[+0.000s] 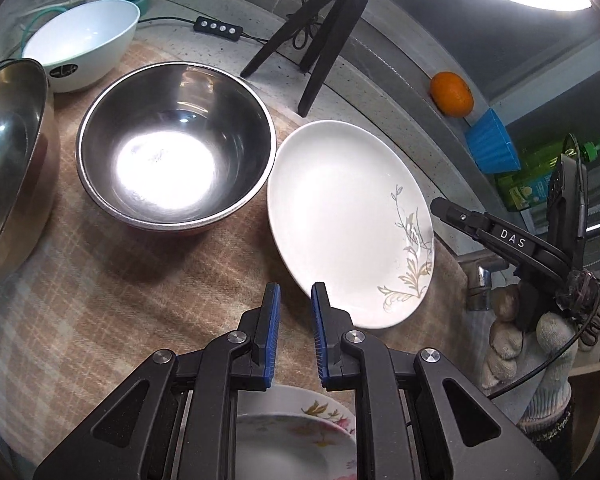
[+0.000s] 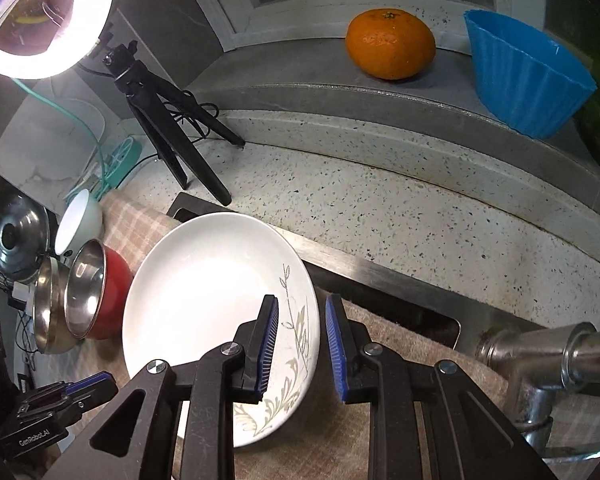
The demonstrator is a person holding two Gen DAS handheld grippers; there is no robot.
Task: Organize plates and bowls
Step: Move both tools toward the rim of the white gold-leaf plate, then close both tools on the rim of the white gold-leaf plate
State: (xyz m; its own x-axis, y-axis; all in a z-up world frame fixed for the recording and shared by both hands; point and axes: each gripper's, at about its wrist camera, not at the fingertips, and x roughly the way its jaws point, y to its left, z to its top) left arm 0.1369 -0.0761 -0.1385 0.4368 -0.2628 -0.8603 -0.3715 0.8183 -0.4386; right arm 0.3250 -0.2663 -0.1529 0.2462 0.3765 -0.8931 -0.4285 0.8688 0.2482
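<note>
Right gripper (image 2: 302, 346) hangs with jaws parted astride the right rim of the white leaf-patterned plate (image 2: 204, 304), which lies on the checked cloth (image 1: 148, 280); left gripper (image 1: 296, 334) hovers unclenched, holding nothing. Closing on the rim looks next.
</note>
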